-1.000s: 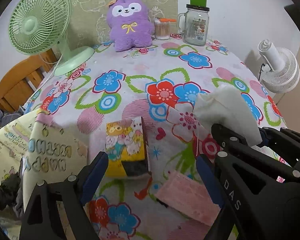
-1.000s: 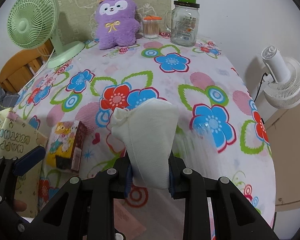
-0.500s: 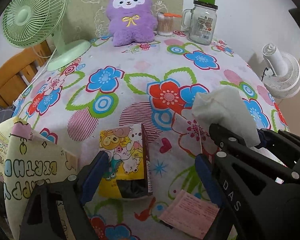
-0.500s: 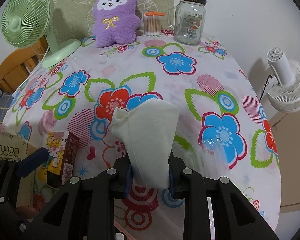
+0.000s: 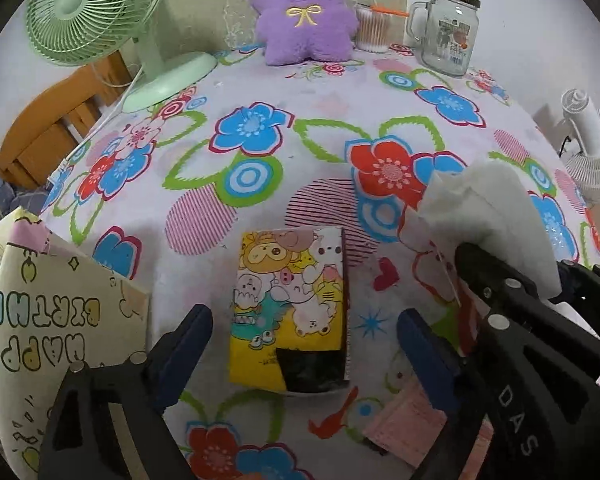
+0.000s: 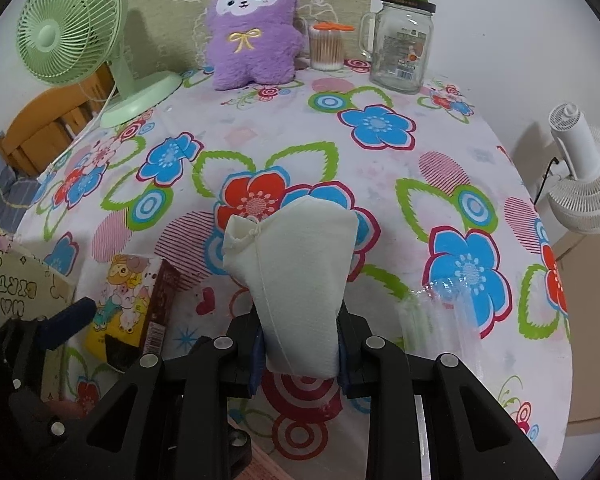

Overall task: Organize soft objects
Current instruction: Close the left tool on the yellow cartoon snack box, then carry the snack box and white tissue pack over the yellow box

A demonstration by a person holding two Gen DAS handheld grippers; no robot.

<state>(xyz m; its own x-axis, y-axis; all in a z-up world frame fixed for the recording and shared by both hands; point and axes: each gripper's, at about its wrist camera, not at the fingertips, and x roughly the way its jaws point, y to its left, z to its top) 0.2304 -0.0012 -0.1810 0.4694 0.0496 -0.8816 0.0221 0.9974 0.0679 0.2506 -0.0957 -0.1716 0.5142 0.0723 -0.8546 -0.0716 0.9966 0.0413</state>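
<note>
Two grippers work over a round table (image 6: 480, 168) covered in a flowered cloth. The right gripper (image 6: 300, 344) is clamped on a folded white cloth (image 6: 300, 272), which stands up between its pads above the table; in the left wrist view the same cloth appears at 3 o'clock. The left gripper (image 5: 300, 324) has its jaws set wide and opening; a cartoon-printed tissue pack (image 5: 290, 308) lies flat on the table between the blue fingertips (image 5: 184, 344), with a clear gap on each side, no pad touching it. At 5 o'clock from the pack lies a pink packet (image 5: 408, 432), partly hidden behind the right-hand finger; at 9 o'clock stands a cream paper bag (image 5: 60, 320) with printed lettering, at the table's edge. At 12 o'clock, along the far rim: a purple plush toy (image 6: 252, 32), upright against a green patterned backing; just beside it a tub of cotton swabs (image 6: 326, 50); then a glass mug jar (image 6: 402, 48) with a green top. A green desk fan (image 6: 72, 36) stands at 10 o'clock; a white fan (image 6: 584, 184) sits off the table at 3 o'clock.
</note>
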